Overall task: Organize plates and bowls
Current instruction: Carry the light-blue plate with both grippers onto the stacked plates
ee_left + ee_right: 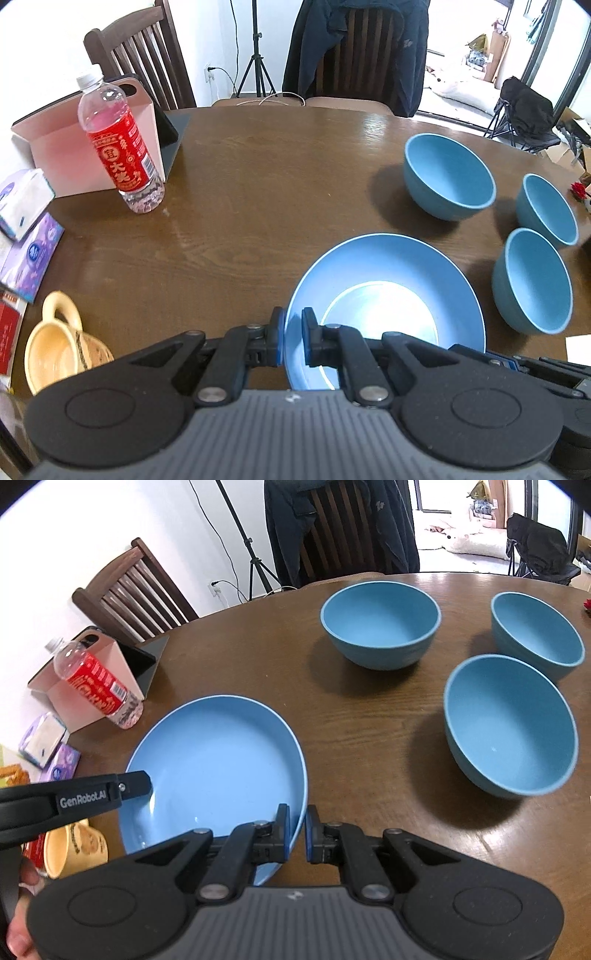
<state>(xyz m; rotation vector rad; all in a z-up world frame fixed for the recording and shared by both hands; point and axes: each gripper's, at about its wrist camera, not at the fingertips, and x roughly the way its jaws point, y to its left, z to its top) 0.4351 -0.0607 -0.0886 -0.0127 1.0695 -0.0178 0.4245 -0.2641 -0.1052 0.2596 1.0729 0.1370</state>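
Observation:
A blue plate (384,295) lies on the brown table near the front; it also shows in the right wrist view (214,764). My left gripper (293,339) is shut on the plate's left rim. My right gripper (296,830) is shut on the plate's right rim. The left gripper's finger shows in the right wrist view (110,794) over the plate's left edge. Three blue bowls stand upright to the right: a far one (380,624), a far right one (535,631) and a near one (509,723). They also show in the left wrist view, far (448,175), right (546,208) and near (532,280).
A red-labelled water bottle (122,147) stands at the left by a pink box (55,155). Tissue packs (26,206) and a yellow mug (55,343) lie at the left edge. Wooden chairs (140,55) and a tripod (255,55) stand behind the table (240,221).

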